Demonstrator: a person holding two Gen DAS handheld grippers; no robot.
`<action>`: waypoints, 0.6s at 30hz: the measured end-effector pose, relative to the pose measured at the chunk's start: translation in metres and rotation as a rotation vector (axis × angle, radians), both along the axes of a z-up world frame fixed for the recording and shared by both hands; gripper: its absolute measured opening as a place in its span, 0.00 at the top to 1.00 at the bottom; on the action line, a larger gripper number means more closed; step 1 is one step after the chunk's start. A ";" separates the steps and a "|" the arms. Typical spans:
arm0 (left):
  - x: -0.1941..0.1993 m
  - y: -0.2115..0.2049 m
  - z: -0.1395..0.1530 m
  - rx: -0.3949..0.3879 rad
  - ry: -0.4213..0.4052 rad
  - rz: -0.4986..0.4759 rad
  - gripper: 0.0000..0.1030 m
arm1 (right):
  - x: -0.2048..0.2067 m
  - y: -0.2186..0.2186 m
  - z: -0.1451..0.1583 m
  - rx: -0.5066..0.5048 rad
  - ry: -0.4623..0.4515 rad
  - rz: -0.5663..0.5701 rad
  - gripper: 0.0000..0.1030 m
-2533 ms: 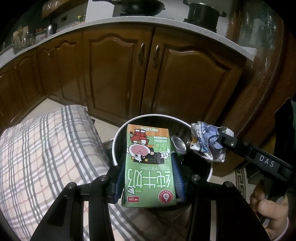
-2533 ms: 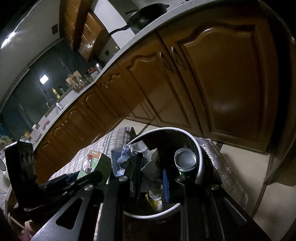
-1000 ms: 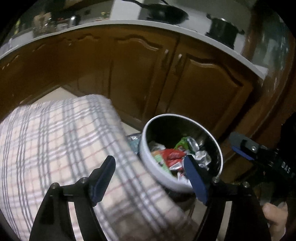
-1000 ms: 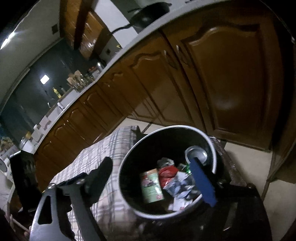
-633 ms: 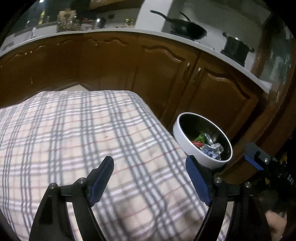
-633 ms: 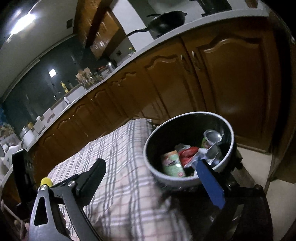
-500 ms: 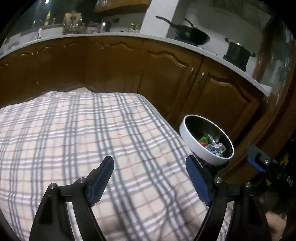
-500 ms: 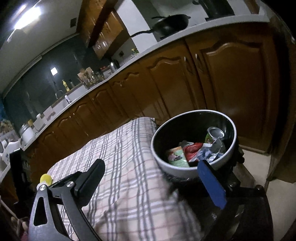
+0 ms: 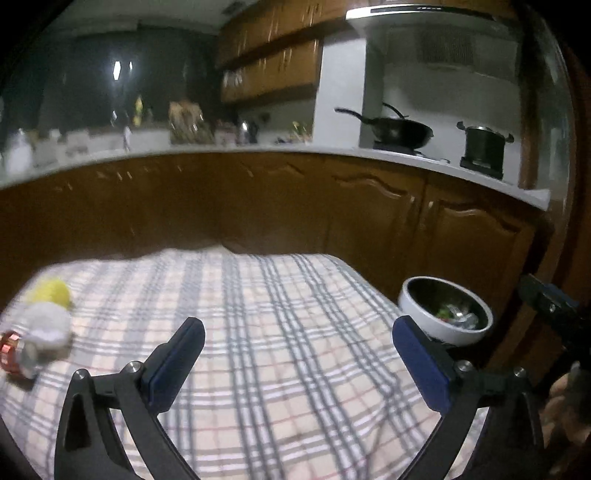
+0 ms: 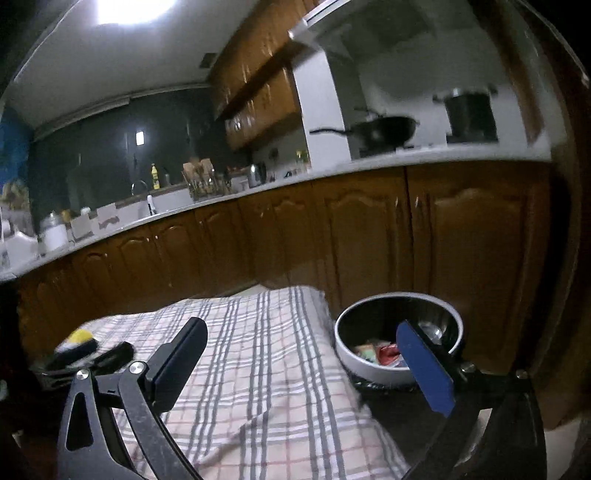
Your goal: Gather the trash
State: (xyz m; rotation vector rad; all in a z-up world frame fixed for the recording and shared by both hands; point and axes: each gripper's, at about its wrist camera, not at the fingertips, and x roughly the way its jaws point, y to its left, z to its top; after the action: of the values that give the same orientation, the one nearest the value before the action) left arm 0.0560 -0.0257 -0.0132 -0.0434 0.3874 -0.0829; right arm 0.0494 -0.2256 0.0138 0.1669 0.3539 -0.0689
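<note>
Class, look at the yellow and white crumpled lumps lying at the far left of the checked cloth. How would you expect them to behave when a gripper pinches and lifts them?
The crumpled lumps look soft and rumpled, so they would probably squash between the pads. They seem light for their bulk. Lying loose on the checked cloth, they may slide if nudged. Blur hides what they are made of.

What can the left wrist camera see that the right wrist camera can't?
Only the left wrist view shows a small blurred pile at the cloth's left edge: a whitish lump and something red and shiny beside it. It also catches the tip of the right gripper.

Only the right wrist view shows the ceiling light and a yellow bottle on the counter.

Both show the checked cloth, the trash bowl with wrappers inside, a yellow thing, the wok and the pot. Both grippers are open and empty.
</note>
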 end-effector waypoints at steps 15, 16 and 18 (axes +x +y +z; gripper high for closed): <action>-0.030 -0.010 -0.029 0.102 -0.069 0.076 0.01 | -0.010 0.025 -0.028 -0.073 -0.017 -0.011 0.00; -0.029 -0.010 -0.030 0.100 -0.062 0.077 0.01 | -0.010 0.026 -0.029 -0.078 -0.017 -0.012 0.00; -0.022 -0.008 -0.033 0.096 -0.048 0.071 0.01 | -0.010 0.026 -0.032 -0.077 -0.012 -0.013 0.00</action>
State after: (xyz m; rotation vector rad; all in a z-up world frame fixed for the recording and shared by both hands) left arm 0.0338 -0.0335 -0.0461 0.0393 0.3411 0.0043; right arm 0.0398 -0.1993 -0.0179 0.0933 0.3378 -0.0945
